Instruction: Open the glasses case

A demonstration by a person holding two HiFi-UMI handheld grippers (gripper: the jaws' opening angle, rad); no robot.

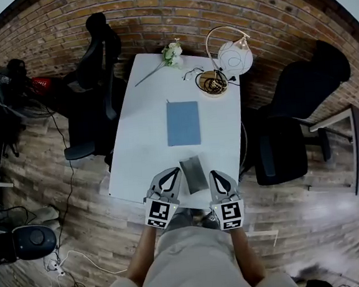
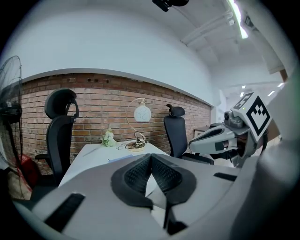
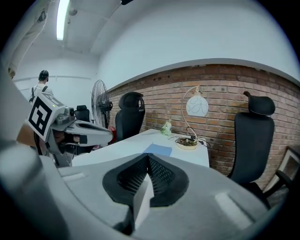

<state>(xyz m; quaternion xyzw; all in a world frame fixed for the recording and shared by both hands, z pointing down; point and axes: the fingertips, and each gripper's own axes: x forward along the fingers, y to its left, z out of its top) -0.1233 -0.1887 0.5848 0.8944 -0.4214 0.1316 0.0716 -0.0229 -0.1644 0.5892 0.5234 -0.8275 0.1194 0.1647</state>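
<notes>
Left gripper (image 1: 169,177) and right gripper (image 1: 217,176) are both up over the near edge of the white surface (image 1: 139,149), side by side and apart, pointing away from the person. In the left gripper view the black ribbed fingers (image 2: 137,174) are pressed together at the tips with nothing between them. It's the same in the right gripper view: its fingers (image 3: 161,176) are pressed together and empty. The glasses case (image 1: 193,174) is grey and lies flat on the surface in the gap between the two sets of fingers. It sits just right of the left fingers and just left of the right ones, and neither set touches it. It is too small to tell whether the lid is open or closed. The case does not show in either gripper view, where the fingers block the near part of the surface. Straight ahead of the fingertips, well past the case, a blue notebook (image 1: 183,122) lies flat mid-surface. Further ahead at the far edge are a small bunch of white flowers (image 1: 172,53), ahead and left of the right fingers, and a round dish (image 1: 213,82) holding cables, with a looped lamp (image 1: 234,57) with a round white shade just beside it. One black office chair (image 1: 93,85) is off to the left of the left fingers and another black chair (image 1: 291,130) is off to the right of the right fingers. A brick wall (image 3: 225,89) runs behind the surface. A standing fan (image 3: 100,108) is far left of the right fingers.
</notes>
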